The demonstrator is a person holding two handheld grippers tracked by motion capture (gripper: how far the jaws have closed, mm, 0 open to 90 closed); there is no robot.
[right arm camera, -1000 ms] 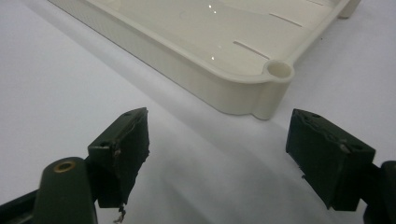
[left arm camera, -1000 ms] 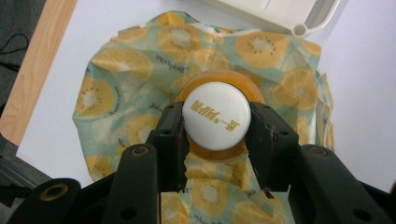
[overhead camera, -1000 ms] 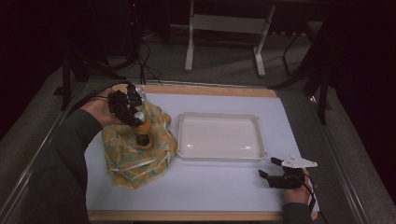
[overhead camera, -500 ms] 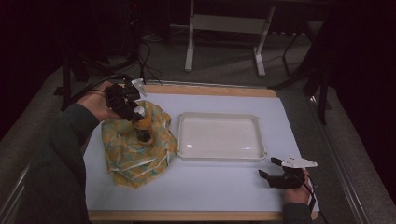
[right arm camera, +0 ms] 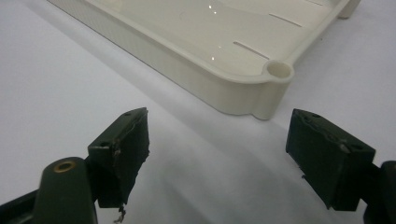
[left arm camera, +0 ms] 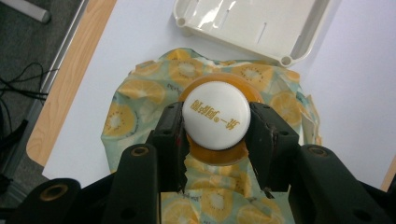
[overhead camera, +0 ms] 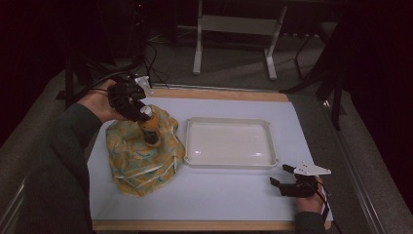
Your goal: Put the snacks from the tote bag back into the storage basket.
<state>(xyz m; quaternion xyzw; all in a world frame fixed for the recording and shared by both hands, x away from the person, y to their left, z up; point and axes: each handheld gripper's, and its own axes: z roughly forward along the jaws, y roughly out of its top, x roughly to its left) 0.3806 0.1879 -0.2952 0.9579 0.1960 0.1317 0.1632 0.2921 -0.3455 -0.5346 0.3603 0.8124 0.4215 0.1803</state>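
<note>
An orange bottle (overhead camera: 148, 124) with a white cap (left arm camera: 215, 121) hangs above a yellow bag printed with lemon slices (overhead camera: 141, 156) at the table's left. My left gripper (overhead camera: 131, 100) is shut on the bottle just under the cap, its two black jaws pressing on either side (left arm camera: 215, 140). The bottle's lower end is still close over the bag. A white tray (overhead camera: 195, 161) lies empty in the middle of the table. Near the front right corner my right gripper (overhead camera: 281, 176) rests low over the table, open, with nothing between its jaws (right arm camera: 217, 158).
The tray's near corner (right arm camera: 275, 74) lies just beyond my right gripper's jaws. The white table top (overhead camera: 219, 195) is edged in wood at front and back. Cables (overhead camera: 146, 63) and table legs stand on the dark floor behind.
My left gripper has risen with the orange bottle, drawing it up out of the lemon bag. The right gripper has stayed still.
</note>
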